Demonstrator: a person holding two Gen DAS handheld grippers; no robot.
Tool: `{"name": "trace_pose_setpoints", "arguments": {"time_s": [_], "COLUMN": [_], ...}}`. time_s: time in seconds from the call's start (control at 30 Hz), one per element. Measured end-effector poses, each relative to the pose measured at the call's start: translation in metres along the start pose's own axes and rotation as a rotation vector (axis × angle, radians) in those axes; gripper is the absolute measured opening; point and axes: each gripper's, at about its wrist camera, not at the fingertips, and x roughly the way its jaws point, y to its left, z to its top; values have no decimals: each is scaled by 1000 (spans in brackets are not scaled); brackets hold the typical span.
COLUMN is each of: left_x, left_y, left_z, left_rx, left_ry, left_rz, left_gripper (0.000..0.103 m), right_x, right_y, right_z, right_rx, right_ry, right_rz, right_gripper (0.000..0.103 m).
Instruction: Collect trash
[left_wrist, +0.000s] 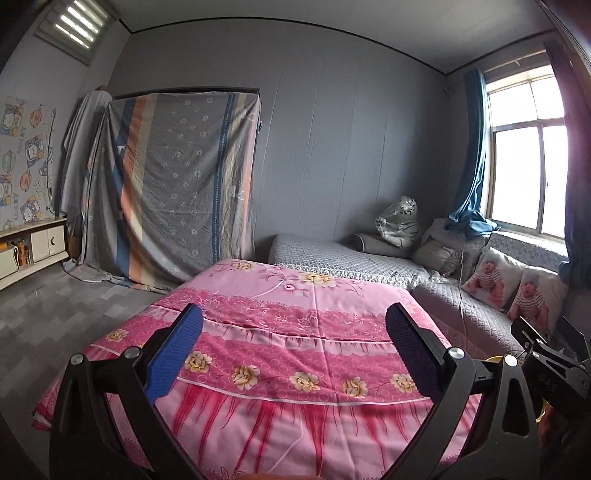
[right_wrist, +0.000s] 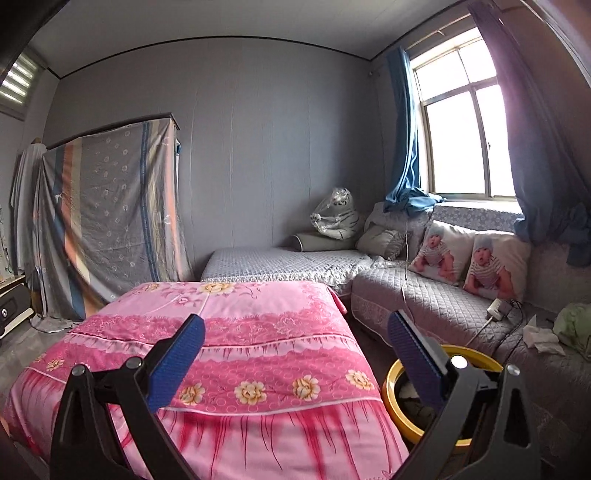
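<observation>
Right wrist view: holding the right claw (right_wrist: 295, 325) spread wide, blue pads far apart and gripping nothing, aiming out over the pink floral cover (right_wrist: 258, 332) draped on what may be a low table or a bed, hard to tell which. Finding the yellow bin (right_wrist: 391, 387) on the floor at near right, tucked between that cover and the grey quilted sofa (right_wrist: 424, 295). Probably standing there so that both surfaces are within an easy drop. Partly hiding behind the claw's right finger, and holding some pale crumpled stuff too dim to name. Spotting a crumpled white tissue (right_wrist: 539, 334) on the sofa seat further right, apart from the bin, just beside a green cloth (right_wrist: 576, 325) and near a white power strip (right_wrist: 496, 310) with trailing cables. Judging the tissue the likeliest trash on show, though only guessing. Left wrist view: carrying the left claw (left_wrist: 295, 317) equally wide and empty above the same cover, with the right gripper's black body showing at the near right edge, so travelling side by side, level, neither one reaching down. Reading this as a pause between pickups, with something lying in the bin and a tissue lying out. Expecting any reach toward the tissue to be risking a snag on those cables, so favouring a pinch from above.
</observation>
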Motion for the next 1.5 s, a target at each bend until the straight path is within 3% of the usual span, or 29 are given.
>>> {"name": "trace_pose_setpoints", "arguments": {"time_s": [1.5], "left_x": [14], "left_y": [-12], "left_z": [-5], "left_rx": [16], "left_ry": [73], "left_rz": [-46], "left_gripper": [95], "right_x": [16], "right_y": [-15], "right_z": [-16], "right_rx": [39], "right_ry": [61], "right_rz": [-29], "right_gripper": [96]}}
